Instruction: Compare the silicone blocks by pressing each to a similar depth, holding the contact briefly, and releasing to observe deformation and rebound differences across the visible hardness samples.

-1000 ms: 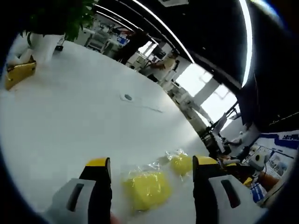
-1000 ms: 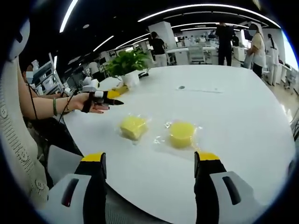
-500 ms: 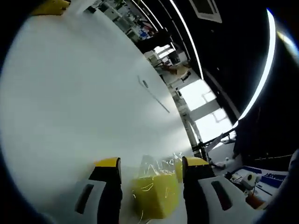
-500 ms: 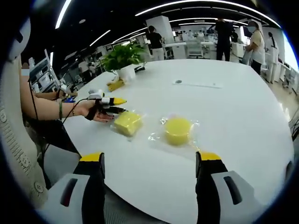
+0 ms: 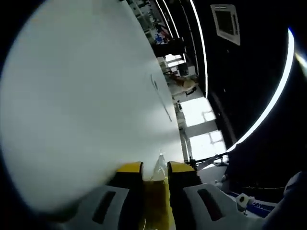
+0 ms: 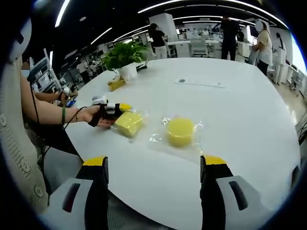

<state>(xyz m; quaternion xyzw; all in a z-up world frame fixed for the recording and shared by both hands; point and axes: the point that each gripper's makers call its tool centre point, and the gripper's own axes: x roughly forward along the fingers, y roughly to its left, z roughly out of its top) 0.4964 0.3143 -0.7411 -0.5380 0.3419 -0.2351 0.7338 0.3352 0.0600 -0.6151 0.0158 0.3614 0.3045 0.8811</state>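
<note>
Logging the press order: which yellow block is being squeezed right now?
The square block, gripped by the left gripper; the round block beside it lies untouched.

Open-plan office or lab floor — wide, dark-ceilinged, brightly strip-lit.

A large white round table [image 6: 230, 110] fills the foreground, a potted plant [image 6: 125, 56] at its far edge around 11 o'clock. Beyond it, toward 12 and 1 o'clock, stand white columns, desks and chairs, and people [image 6: 229, 32] — long curved ceiling light strips [image 6: 201, 5] run overhead, with bright windows [image 5: 199, 104] in the left gripper view.
</note>
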